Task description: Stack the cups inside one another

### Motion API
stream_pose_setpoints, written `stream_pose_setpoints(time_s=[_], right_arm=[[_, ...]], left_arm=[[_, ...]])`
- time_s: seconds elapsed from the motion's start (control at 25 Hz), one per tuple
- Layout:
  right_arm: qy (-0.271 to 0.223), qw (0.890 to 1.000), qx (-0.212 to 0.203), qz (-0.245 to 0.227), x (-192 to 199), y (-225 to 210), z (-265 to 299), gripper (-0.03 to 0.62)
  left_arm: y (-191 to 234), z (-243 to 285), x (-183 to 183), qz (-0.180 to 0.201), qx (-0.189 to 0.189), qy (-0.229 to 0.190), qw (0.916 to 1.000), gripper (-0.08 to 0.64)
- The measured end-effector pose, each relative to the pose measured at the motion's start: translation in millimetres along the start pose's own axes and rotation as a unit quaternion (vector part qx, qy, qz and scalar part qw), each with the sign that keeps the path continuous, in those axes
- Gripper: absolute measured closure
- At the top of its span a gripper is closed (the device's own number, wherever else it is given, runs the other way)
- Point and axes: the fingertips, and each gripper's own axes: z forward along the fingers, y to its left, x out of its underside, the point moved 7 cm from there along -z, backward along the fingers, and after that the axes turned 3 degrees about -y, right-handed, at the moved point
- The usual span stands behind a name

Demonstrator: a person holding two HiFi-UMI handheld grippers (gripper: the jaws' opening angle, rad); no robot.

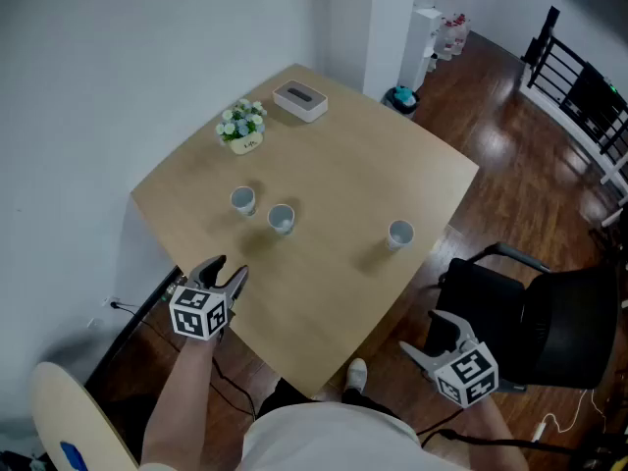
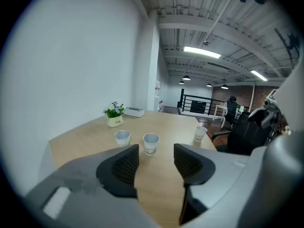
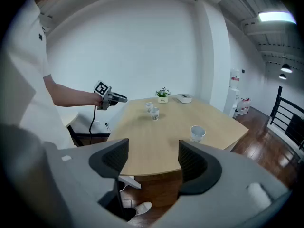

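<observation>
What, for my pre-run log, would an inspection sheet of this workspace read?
Surface: wooden table, holding only the items below.
Job's things: left cup and middle cup close together, right cup alone; all upright, none stacked.
Clutter: flower pot and white box at the far corner.
Grippers: left gripper and right gripper open, empty, away from the cups.
Cables: black cable hangs below the left gripper.
Surroundings: black chair, wooden floor, white wall.

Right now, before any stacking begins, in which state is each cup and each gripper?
Left cup: upright, not nested, close to the middle cup.
Middle cup: upright, not nested.
Right cup: upright, alone, apart from the other two.
Left gripper: jaws apart, nothing between them.
Right gripper: jaws apart, nothing between them.
</observation>
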Motion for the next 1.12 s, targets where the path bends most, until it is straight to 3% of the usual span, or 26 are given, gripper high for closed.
stream_pose_setpoints(time_s=[0.52,0.8,1.12], right_arm=[[0.052,0.995,0.066,0.047,-37.2,50.3,56.6,0.258],[0.074,0.988,0.115,0.078,-30.1,71.8,51.5,0.258],[0.081,0.983,0.136,0.092,-20.6,83.2,43.5,0.258]], left_arm=[[151.5,151.7,-11.7,0.018,0.010,0.042,0.9989,0.245],[173.1,210.0,-7.3,0.021,0.032,0.065,0.9972,0.141],[164.6,218.9,-9.3,0.048,0.050,0.051,0.9963,0.191]])
